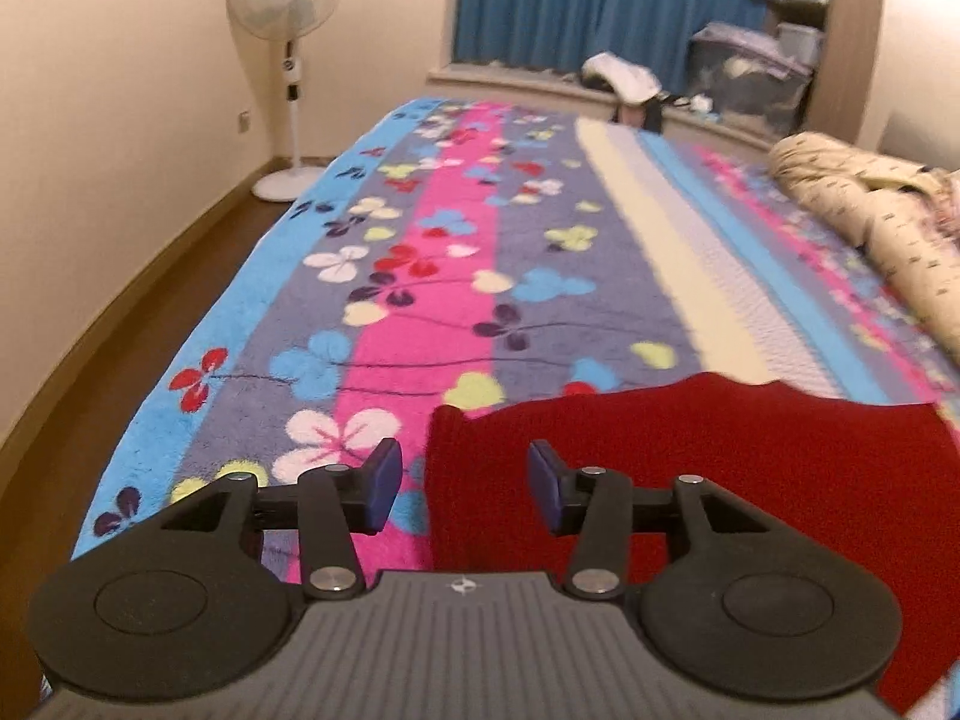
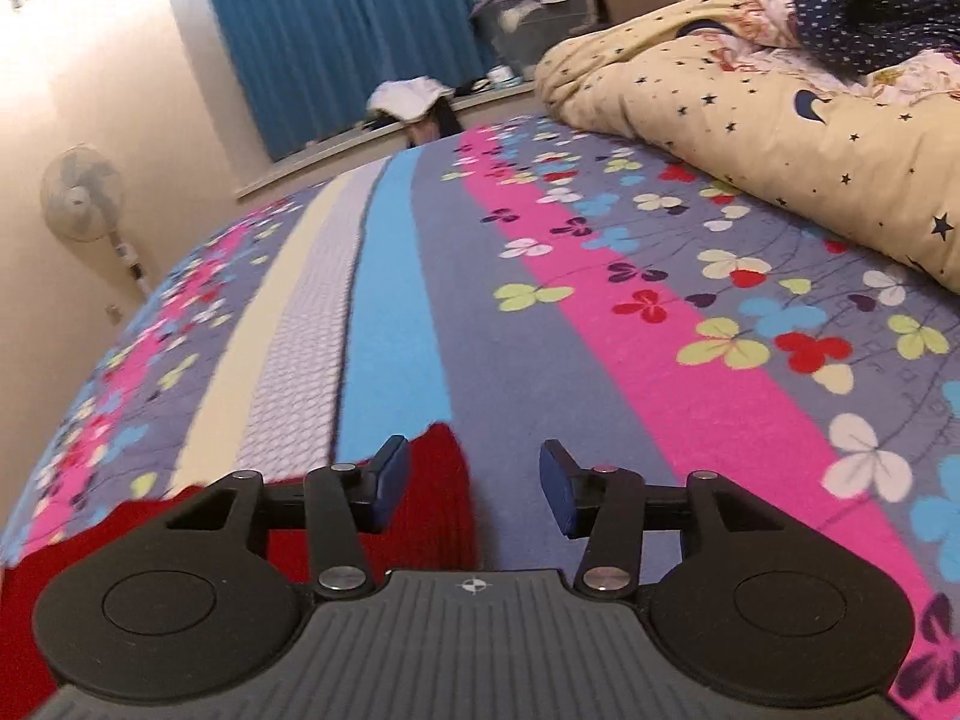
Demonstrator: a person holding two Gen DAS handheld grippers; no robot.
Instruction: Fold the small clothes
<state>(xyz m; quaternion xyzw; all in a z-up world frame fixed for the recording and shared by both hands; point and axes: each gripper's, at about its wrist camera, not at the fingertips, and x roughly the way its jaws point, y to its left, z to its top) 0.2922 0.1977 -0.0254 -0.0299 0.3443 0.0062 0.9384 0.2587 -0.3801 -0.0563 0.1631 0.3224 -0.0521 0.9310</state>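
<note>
The bed (image 1: pixel 456 276), covered in a plush striped blanket printed with clover flowers, fills both views, with a rolled star-print quilt (image 2: pixel 780 138) lying along its far side. On the blanket, near the bed's close edge, lies the red garment (image 1: pixel 690 468), spread flat and looking like a thick knit; ribbing shows along its side in the right wrist view (image 2: pixel 438 498). Judging by that texture it is soft, limp and light, with no stiffness to hold a shape, so a lifted part will sag and drag the rest behind it. The fleecy blanket probably clings to the knit, so it should stay put rather than slide, and pulling it flat may take some tension. The best places to take hold look like the side edges or corners, pinching the layer through its full thickness so that it does not slip out. The left gripper (image 1: pixel 462 483) hangs over the garment's left edge with its jaws spread and nothing between them. The right gripper (image 2: pixel 474 483) is likewise spread and empty, poised above the garment's right edge.
</note>
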